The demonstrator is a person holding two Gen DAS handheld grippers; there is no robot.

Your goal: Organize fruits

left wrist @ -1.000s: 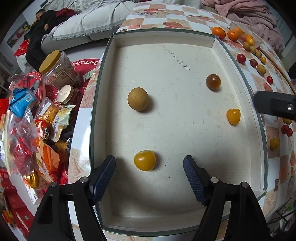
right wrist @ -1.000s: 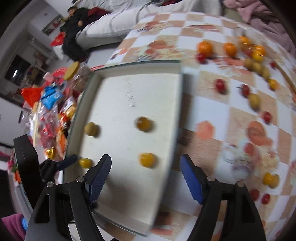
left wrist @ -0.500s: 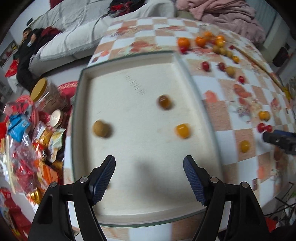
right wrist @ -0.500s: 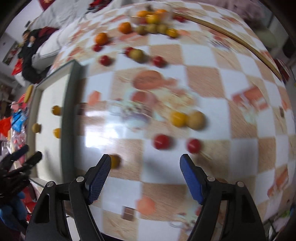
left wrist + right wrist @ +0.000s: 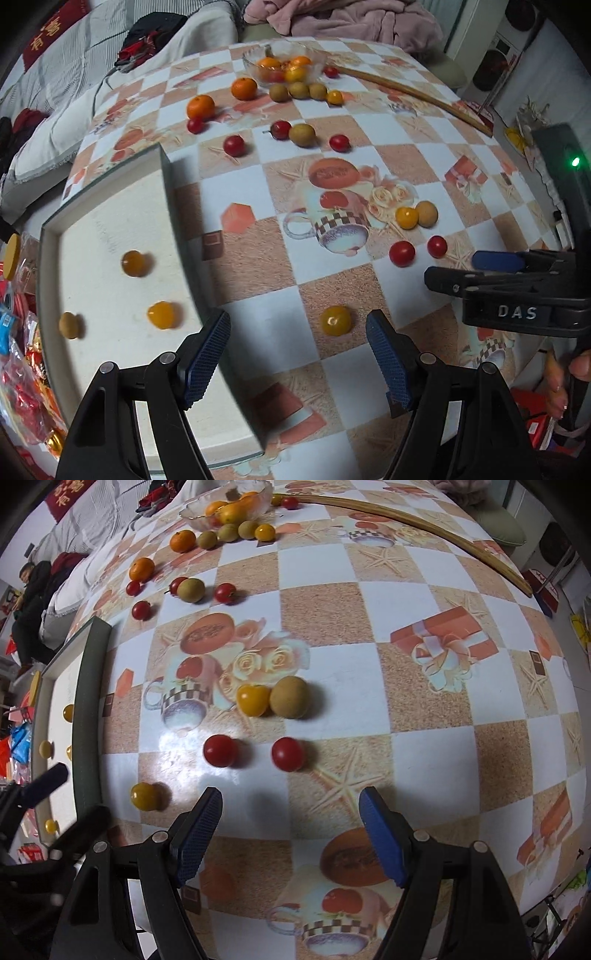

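My left gripper [image 5: 298,350] is open and empty over the table, with a yellow tomato [image 5: 335,320] just ahead between its fingers. A white tray [image 5: 110,206] at the left holds three small fruits. My right gripper [image 5: 290,830] is open and empty, just short of two red tomatoes [image 5: 287,754]. A yellow tomato [image 5: 253,700] touches a brown longan [image 5: 289,696] beyond them. More oranges, longans and red tomatoes lie scattered at the back [image 5: 302,134].
A glass bowl [image 5: 284,66] of fruit stands at the far edge beside a long wooden stick [image 5: 417,96]. Snack packets [image 5: 22,369] lie left of the tray. A sofa with blankets [image 5: 351,18] is behind the table.
Both grippers have swung right, away from the tray and over the checkered tablecloth. The right gripper has come down closer to the two red tomatoes.
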